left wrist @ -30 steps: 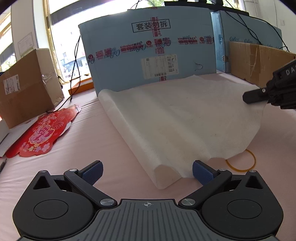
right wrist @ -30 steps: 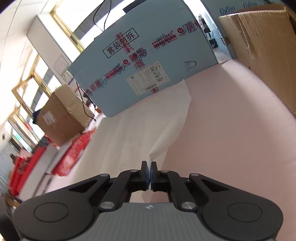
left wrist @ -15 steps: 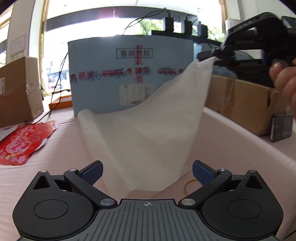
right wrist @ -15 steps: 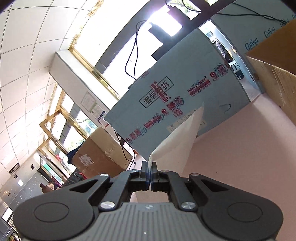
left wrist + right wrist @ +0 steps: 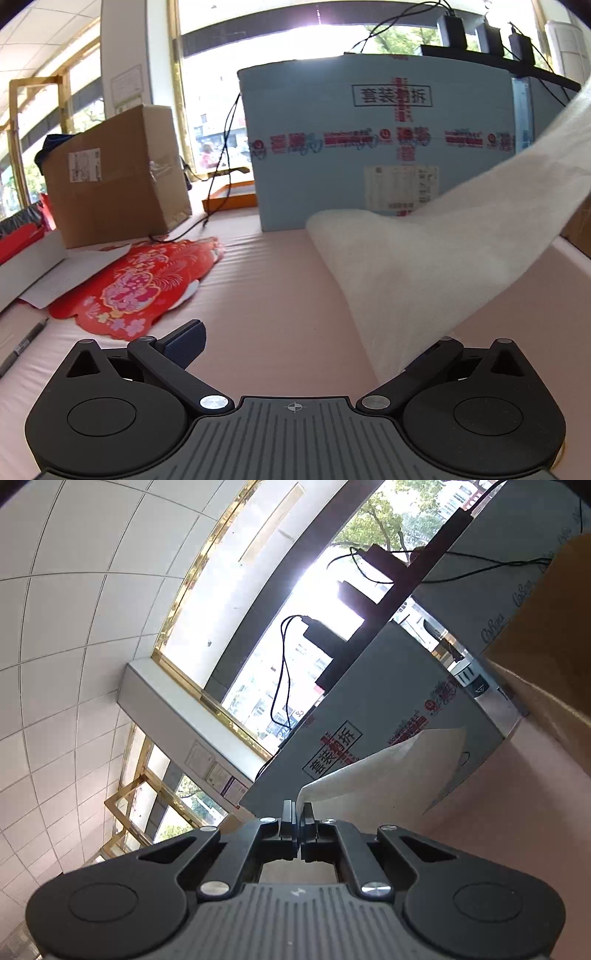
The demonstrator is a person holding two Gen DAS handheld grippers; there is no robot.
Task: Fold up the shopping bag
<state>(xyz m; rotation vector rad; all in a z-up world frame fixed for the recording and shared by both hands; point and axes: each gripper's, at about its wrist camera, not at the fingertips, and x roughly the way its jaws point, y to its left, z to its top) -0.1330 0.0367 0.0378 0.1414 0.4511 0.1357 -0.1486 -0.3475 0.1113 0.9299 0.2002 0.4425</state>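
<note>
While the bag (image 5: 399,266) is being held up by one corner, it is showing itself to be light and limp: the white sheet is sagging in a long curve from the raised corner down to the pink worktop (image 5: 273,295), where its lower part is lying in a soft roll. It is judged to be a thin non-woven fabric, matte and slightly fuzzy, unlikely to slip from a pinch but likely to drape, billow and lose its edge alignment when carried through the air. A hold at a corner or along an edge is therefore being favoured, with the opposite corner taken as well so the fold can be laid flat.

The right hand-held gripper (image 5: 297,814) is being kept closed on a corner of the bag, the fabric fanning out beyond its tips, and it is tilted steeply upward toward the ceiling and window. The left hand-held gripper (image 5: 295,343) is being held wide and empty, low over the worktop; the bag's near end is dropping just beside its right finger, though whether they are touching cannot be told.

No handles or print are being shown on the bag. A blue box (image 5: 388,147) is standing behind it, and a red paper cutout (image 5: 140,284) is lying to the left.
</note>
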